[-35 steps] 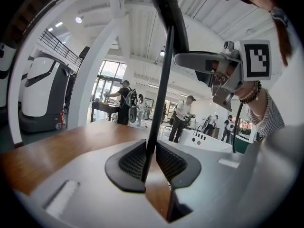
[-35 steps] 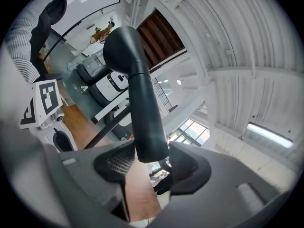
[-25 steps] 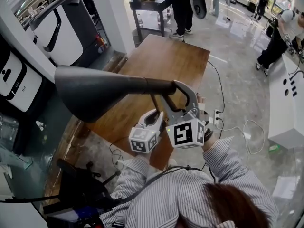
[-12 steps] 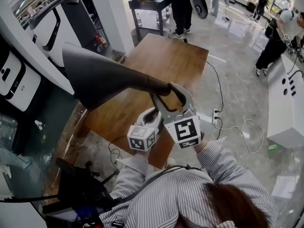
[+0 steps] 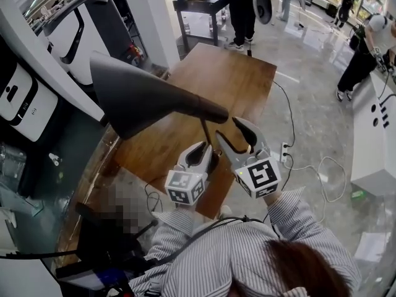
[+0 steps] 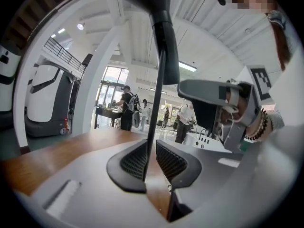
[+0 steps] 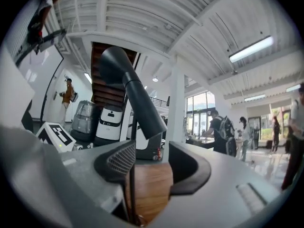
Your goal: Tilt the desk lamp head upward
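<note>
The desk lamp's dark grey cone head (image 5: 145, 94) points up to the left over the wooden table (image 5: 229, 73). Its thin stem (image 5: 205, 132) runs down between the pads of my left gripper (image 5: 206, 149), which is shut on it; the left gripper view shows both ribbed pads pressed on the stem (image 6: 156, 103). My right gripper (image 5: 229, 130) hangs open just right of the stem and below the head's neck, touching nothing. In the right gripper view the lamp head (image 7: 130, 89) rises above the open jaws and the stem (image 7: 132, 184) passes by the left pad.
The table's near edge is right under both grippers. A power strip (image 5: 283, 151) and cables lie on the floor to the right. White machines (image 5: 71, 39) stand along the left wall, and a black table (image 5: 198, 5) with people near it stands at the back.
The lamp head has swung from level to pointing upward. My right gripper, earlier hooked round the head's neck, has come off it and drawn back to the right. The left gripper has stayed on the stem.
</note>
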### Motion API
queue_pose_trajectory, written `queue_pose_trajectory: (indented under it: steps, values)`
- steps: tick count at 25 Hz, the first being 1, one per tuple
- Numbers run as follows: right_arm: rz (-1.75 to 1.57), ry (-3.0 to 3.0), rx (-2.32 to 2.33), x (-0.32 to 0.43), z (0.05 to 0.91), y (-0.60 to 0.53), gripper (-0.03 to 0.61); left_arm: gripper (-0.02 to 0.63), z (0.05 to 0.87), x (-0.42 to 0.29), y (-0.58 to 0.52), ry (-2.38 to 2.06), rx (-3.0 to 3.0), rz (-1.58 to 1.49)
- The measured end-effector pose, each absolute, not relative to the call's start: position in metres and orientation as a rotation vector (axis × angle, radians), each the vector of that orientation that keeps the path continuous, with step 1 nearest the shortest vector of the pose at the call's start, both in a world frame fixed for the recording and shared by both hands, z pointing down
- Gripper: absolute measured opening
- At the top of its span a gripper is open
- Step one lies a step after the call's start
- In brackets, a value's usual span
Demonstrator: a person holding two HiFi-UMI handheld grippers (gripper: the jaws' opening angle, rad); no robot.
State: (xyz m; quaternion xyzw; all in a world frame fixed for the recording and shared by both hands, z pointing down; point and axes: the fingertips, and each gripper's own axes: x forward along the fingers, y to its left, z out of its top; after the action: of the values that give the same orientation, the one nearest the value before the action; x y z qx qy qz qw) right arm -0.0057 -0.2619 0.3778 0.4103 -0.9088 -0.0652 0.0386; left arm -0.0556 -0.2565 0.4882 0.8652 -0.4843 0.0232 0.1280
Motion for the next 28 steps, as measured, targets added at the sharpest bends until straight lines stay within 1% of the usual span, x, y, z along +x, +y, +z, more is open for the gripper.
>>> queue_pose_trajectory:
  steps: [2, 3, 5, 8, 9, 15, 22, 28]
  values:
    - [-0.046, -2.837, 1.194, -0.009, 0.396, -0.246, 0.200, 0.042, 0.476, -0.060, -0.248, -1.456, 2.515, 0.055]
    - [0.014, -2.844, 1.161, -0.012, 0.407, -0.240, 0.165, 0.026, 0.473, -0.061, -0.245, -1.471, 2.515, 0.058]
    - [0.088, -2.844, 1.118, -0.017, 0.427, -0.232, 0.073, 0.012, 0.472, -0.062, -0.242, -1.477, 2.519, 0.067]
    - [0.124, -2.860, 1.087, -0.021, 0.437, -0.228, 0.012, 0.005, 0.474, -0.066, -0.238, -1.485, 2.513, 0.072]
    - [0.126, -2.865, 1.078, -0.021, 0.438, -0.228, 0.003, 0.005, 0.473, -0.068, -0.236, -1.491, 2.508, 0.065]
    - [0.168, -2.829, 1.041, -0.029, 0.457, -0.222, 0.002, 0.005, 0.468, -0.068, -0.230, -1.473, 2.509, 0.024]
    - [0.198, -2.814, 1.015, -0.037, 0.469, -0.221, 0.002, 0.005, 0.475, -0.070, -0.227, -1.466, 2.514, 0.051]
    - [0.193, -2.795, 0.999, -0.034, 0.470, -0.218, 0.002, 0.005, 0.473, -0.062, -0.222, -1.440, 2.515, 0.038]
